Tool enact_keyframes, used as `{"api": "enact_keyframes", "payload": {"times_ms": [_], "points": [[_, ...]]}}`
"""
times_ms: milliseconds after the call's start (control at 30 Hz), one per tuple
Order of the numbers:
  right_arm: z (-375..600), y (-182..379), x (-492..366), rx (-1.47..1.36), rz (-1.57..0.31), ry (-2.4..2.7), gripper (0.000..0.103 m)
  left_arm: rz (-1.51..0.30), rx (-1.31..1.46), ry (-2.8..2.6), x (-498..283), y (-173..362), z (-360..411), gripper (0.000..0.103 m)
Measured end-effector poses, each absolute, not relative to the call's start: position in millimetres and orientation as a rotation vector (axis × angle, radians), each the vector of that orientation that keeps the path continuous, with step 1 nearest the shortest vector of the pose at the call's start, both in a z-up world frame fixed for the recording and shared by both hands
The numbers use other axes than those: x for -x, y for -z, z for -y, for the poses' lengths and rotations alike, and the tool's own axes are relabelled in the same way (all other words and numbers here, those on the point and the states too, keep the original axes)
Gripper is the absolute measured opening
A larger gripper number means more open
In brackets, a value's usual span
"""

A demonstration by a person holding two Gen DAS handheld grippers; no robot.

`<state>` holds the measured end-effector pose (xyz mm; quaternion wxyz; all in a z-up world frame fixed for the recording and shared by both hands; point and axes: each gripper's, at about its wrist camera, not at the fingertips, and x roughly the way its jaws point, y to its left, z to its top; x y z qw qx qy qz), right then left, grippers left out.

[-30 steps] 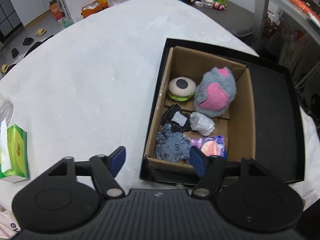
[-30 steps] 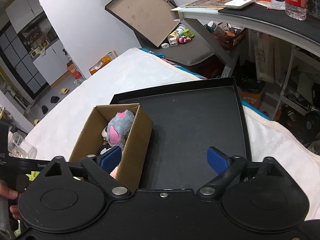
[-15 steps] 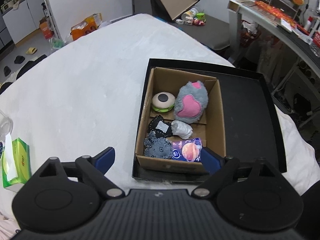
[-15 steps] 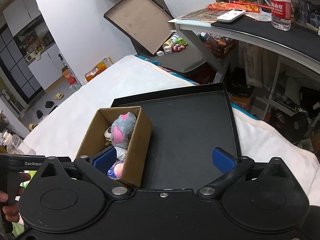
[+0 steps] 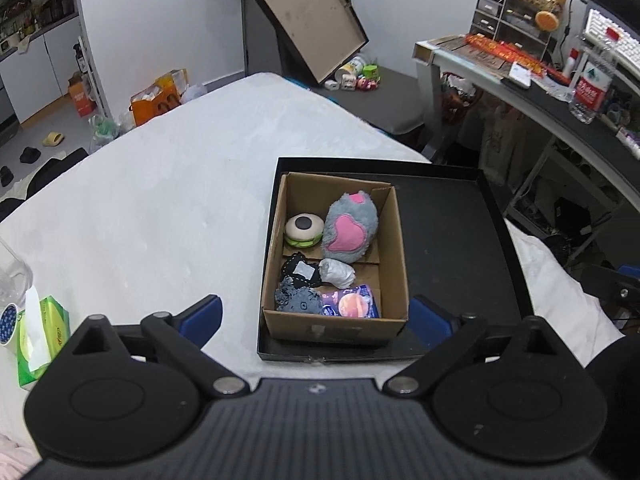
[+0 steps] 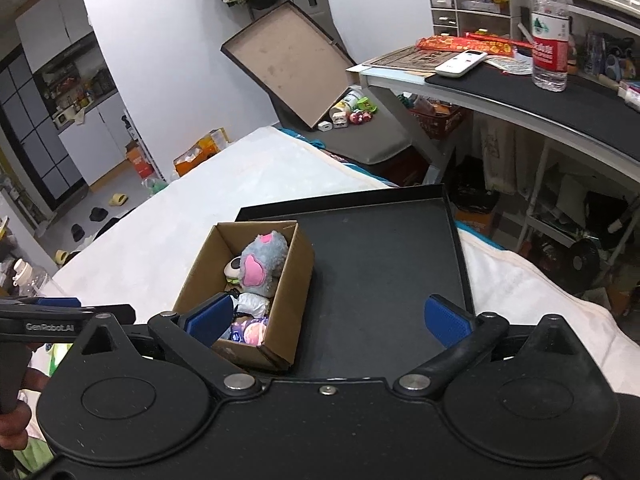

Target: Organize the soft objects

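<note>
As both hand-held tools are being held above a white, fleecy bed cover point(image 5: 168, 184), the scene is being laid out as follows.

Left gripper point(image 5: 316, 318): black frame with blue pads; its jaws have just been opening and are being held spread wide, with nothing gripped between them. The front end of the box is being seen through the gap, lower down.

Right gripper point(image 6: 328, 318): same build; its jaws have just been opening too and are being held fully apart, gripping nothing.

Brown cardboard box point(image 5: 394, 248): it is being carried by a shallow black tray point(image 5: 460, 248), in the tray's left part.

Box contents, far end: a grey plush paw with pink heart-shaped pad point(image 5: 351, 227) is lying beside a cream and green burger-shaped toy point(image 5: 304, 230).

Box contents, near end: a black fabric piece with a white patch point(image 5: 301, 272), a crumpled silver-grey bundle point(image 5: 338, 272), a grey-blue denim-like plush point(image 5: 298, 300) and a purple packet printed with an orange circle point(image 5: 352, 301) are being kept together.

Green tissue pack point(image 5: 40, 340): it is sitting on the cover, well apart from the tray, at the left.

Person's hand point(image 6: 14, 412): it is being glimpsed at the left edge of the right wrist view, holding the other tool's handle.
</note>
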<state>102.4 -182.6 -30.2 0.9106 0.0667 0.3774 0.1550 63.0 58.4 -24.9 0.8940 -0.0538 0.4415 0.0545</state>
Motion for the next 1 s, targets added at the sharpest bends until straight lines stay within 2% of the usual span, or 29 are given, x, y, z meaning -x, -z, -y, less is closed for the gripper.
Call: {"api": "enact_keyframes", "payload": {"times_ms": [600, 1000], "points": [[194.6, 13.3, -61.1, -0.134, -0.774, -0.259, 0.103, -0.823, 0.059, -0.077, -18.5, -14.2, -33.0, 0.102], [194.7, 9.8, -42.4, -0.097, -0.757, -0.262, 0.103, -0.825, 0.050, -0.084, -0.9, -10.5, -22.8, 0.102]]}}
